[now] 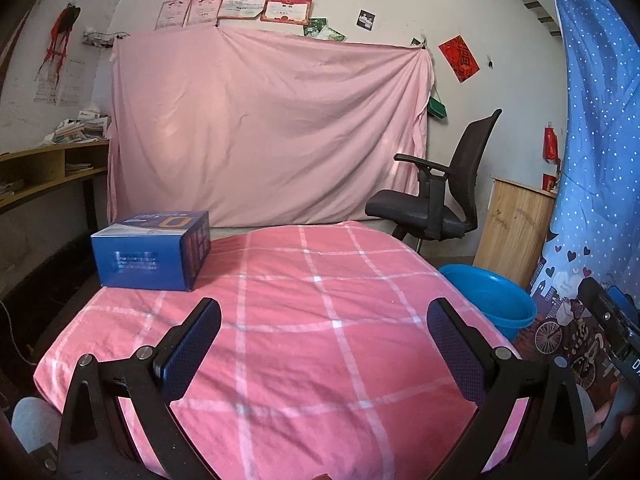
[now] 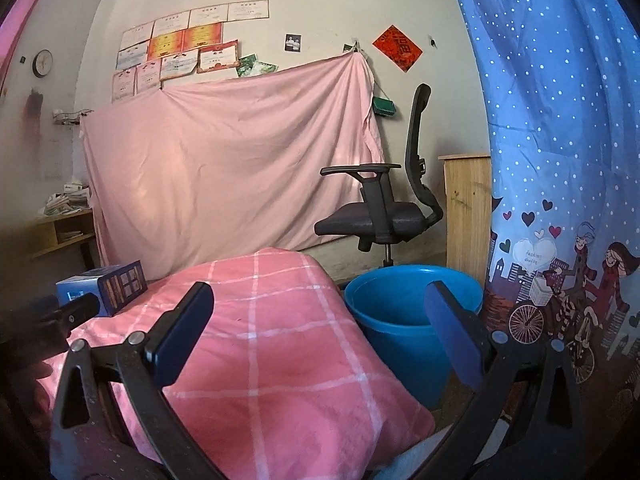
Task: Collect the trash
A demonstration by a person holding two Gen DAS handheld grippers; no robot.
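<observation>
A blue cardboard box point(image 1: 150, 251) lies on the far left part of a table covered by a pink checked cloth point(image 1: 304, 320). The right wrist view shows the same box point(image 2: 105, 288) at the cloth's point(image 2: 272, 344) far left edge. A blue plastic bucket point(image 2: 404, 320) stands on the floor just right of the table, seen also as the bucket point(image 1: 496, 298) in the left wrist view. My left gripper point(image 1: 324, 308) is open above the near half of the cloth, holding nothing. My right gripper point(image 2: 320, 294) is open too, between the cloth's right edge and the bucket.
A black office chair point(image 2: 384, 216) stands behind the bucket, with a wooden cabinet point(image 2: 468, 208) beside it. A pink sheet point(image 1: 264, 128) hangs on the back wall. A blue dotted curtain point(image 2: 560, 160) fills the right side. Shelves with papers point(image 1: 48, 168) line the left wall.
</observation>
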